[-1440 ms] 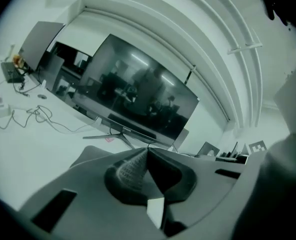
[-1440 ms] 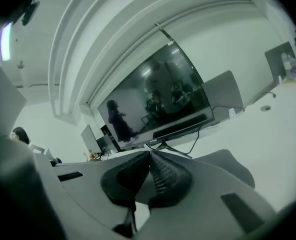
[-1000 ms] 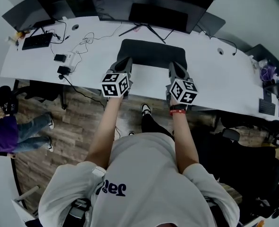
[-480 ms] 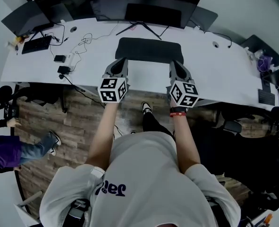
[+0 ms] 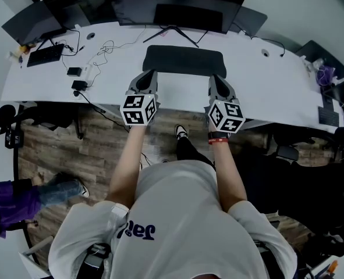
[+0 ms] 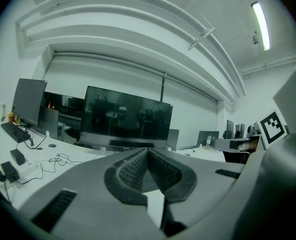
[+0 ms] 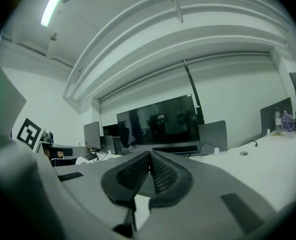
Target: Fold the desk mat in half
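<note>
The dark desk mat [image 5: 183, 61] lies flat on the white desk [image 5: 276, 92], in front of the monitor. My left gripper [image 5: 149, 75] is shut at the mat's near left corner. At the near right corner my right gripper [image 5: 215, 79] is shut too. Whether either one touches the mat I cannot tell from above. In the left gripper view the ribbed pads [image 6: 135, 171] meet at the tips of the left gripper [image 6: 148, 149] with nothing between them. The right gripper [image 7: 150, 154] looks the same in its own view, pads [image 7: 163, 173] together. The jaws hide the mat in both gripper views.
A wide monitor [image 5: 186, 16] stands behind the mat. At the desk's left are a keyboard [image 5: 45, 52], loose cables and power adapters [image 5: 78, 71]. A black chair [image 5: 300, 185] stands at the right. A person in purple [image 5: 9, 205] is on the floor side at lower left.
Both grippers and the mat stay about where they were. The person in purple at the left has moved down the picture.
</note>
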The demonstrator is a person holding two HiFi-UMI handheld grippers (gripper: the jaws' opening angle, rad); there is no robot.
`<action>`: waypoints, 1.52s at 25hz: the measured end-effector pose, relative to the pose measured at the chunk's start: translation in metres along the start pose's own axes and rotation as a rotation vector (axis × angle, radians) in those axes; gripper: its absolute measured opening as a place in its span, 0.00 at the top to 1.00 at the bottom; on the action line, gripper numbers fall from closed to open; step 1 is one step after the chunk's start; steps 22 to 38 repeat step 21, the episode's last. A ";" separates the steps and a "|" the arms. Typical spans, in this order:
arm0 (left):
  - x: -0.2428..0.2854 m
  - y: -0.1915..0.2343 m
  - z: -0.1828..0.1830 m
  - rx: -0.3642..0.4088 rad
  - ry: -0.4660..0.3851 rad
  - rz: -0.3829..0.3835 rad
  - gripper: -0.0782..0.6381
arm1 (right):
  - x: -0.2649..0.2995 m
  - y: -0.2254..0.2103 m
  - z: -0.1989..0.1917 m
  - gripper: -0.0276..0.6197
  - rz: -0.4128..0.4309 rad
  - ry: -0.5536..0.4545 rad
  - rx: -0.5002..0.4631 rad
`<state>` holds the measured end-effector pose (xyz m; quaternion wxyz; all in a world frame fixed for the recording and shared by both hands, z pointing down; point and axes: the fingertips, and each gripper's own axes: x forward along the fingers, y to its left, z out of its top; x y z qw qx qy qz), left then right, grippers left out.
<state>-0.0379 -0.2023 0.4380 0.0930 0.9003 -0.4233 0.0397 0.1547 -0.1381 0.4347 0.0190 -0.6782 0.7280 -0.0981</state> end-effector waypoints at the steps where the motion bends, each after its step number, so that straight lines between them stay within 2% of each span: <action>1: 0.001 0.001 0.000 0.000 0.000 0.001 0.86 | 0.001 0.000 0.000 0.94 -0.003 -0.001 -0.005; 10: 0.019 0.010 -0.005 -0.019 -0.004 -0.015 0.86 | 0.012 -0.006 0.003 0.94 -0.030 -0.001 -0.067; 13: 0.032 0.014 -0.016 -0.021 0.033 -0.026 0.86 | 0.020 -0.006 0.002 0.94 -0.019 0.009 -0.086; 15: 0.043 0.017 -0.033 -0.013 0.099 -0.031 0.86 | 0.026 -0.003 0.001 0.94 0.004 0.034 -0.139; 17: 0.054 0.026 -0.061 0.000 0.199 -0.026 0.86 | 0.034 0.007 -0.001 0.94 0.055 0.076 -0.277; 18: 0.057 0.033 -0.078 0.002 0.253 -0.019 0.86 | 0.040 0.014 -0.002 0.94 0.093 0.102 -0.391; 21: 0.060 0.060 -0.131 -0.005 0.414 0.020 0.86 | 0.059 0.045 -0.006 0.94 0.223 0.172 -0.847; 38: 0.060 0.060 -0.131 -0.005 0.414 0.020 0.86 | 0.059 0.045 -0.006 0.94 0.223 0.172 -0.847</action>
